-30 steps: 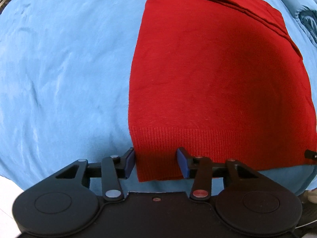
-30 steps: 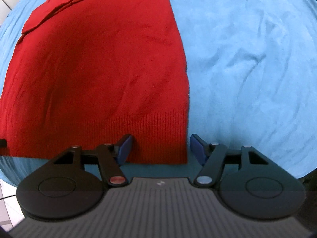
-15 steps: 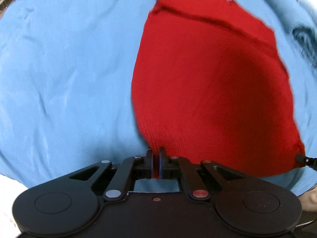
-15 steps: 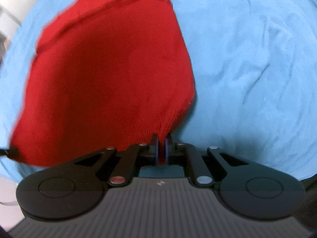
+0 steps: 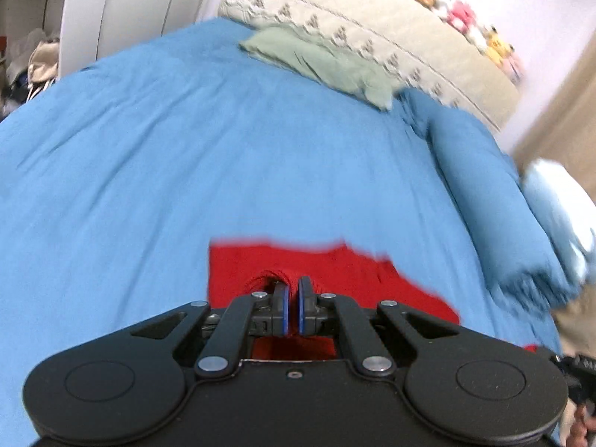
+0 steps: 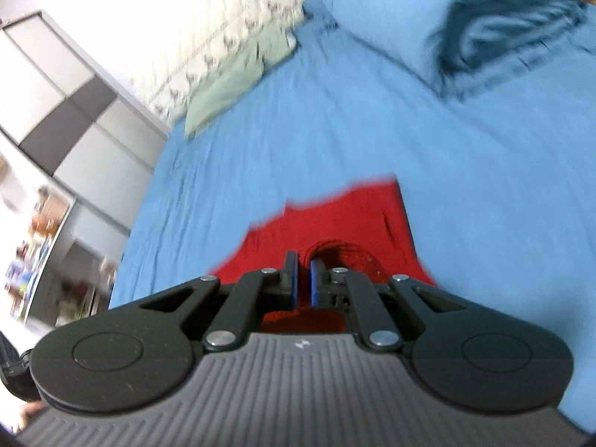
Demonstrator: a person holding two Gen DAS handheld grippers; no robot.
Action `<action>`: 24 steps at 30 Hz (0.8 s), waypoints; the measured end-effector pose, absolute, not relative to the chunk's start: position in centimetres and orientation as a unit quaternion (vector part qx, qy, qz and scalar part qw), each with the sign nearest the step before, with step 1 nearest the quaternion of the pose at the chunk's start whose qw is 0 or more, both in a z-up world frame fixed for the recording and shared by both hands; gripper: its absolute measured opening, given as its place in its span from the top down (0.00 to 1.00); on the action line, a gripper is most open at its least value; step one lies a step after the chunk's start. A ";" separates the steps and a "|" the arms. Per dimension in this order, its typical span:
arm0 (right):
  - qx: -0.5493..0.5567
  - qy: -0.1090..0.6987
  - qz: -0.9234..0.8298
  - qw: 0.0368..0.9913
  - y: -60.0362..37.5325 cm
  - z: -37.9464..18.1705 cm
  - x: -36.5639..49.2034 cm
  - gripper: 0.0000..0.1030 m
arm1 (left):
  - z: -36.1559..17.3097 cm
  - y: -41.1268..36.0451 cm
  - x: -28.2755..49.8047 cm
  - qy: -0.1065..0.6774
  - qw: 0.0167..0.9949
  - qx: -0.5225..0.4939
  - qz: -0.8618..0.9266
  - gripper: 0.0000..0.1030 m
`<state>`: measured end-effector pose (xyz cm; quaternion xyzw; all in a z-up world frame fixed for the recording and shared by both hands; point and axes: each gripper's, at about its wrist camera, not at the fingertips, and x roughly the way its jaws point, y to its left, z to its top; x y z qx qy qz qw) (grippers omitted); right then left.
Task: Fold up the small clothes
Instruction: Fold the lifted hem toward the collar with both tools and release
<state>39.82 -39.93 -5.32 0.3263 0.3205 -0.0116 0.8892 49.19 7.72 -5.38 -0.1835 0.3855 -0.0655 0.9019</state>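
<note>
L gripper (image 5: 292,307) and R gripper (image 6: 302,283): jaws drawn together, each clamped on bunched knit of the red sweater (image 5: 327,272), one pinch per hem corner by the look of it. The sweater lies on the blue bedspread (image 5: 186,156) directly ahead of and under both tools; the far part is flat, the near part gathered at the pads. Step in hand, as judged: carry the hem fwd over the body to make the fold. Procedure: keep both grippers level w/ each other and equally spaced so the edge stays taut; travel fwd together; lay hem on far edge, align sides, then release. Uneven travel will likely skew the fold; frames are motion-blurred, so exact edge alignment cannot be read. Surroundings: green pillow (image 5: 320,63) at the headboard, well apart; rolled blue duvet (image 6: 465,26) to the R, near the sweater's side but not touching. Nothing lies in the fold path.
</note>
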 end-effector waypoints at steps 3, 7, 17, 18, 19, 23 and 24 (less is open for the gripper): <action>0.345 0.300 -0.027 0.889 -40.8 -9.5 45.9 0.79 | -9.4 6.7 55.1 0.375 0.909 -0.179 -0.034 0.95; 0.335 0.327 -0.044 0.883 -41.1 -14.8 51.4 0.79 | -14.3 4.9 59.9 0.398 0.900 -0.178 -0.004 0.95; 0.284 0.333 -0.047 0.898 -40.9 -16.3 53.9 0.61 | -14.4 3.2 59.8 0.396 0.905 -0.153 0.037 0.69; 0.275 0.331 -0.046 0.902 -40.7 -16.2 53.7 0.48 | -14.0 2.9 59.4 0.389 0.910 -0.140 0.044 0.53; 0.268 0.325 -0.044 0.906 -40.5 -15.8 53.4 0.21 | -13.4 2.5 58.5 0.376 0.917 -0.120 0.054 0.26; 0.219 0.301 -0.008 0.928 -39.1 -15.0 51.5 0.08 | -12.3 0.8 54.7 0.341 0.939 -0.040 0.019 0.08; 0.204 0.307 0.003 0.930 -38.5 -15.1 51.0 0.08 | -12.4 0.3 53.9 0.346 0.938 -0.026 0.002 0.08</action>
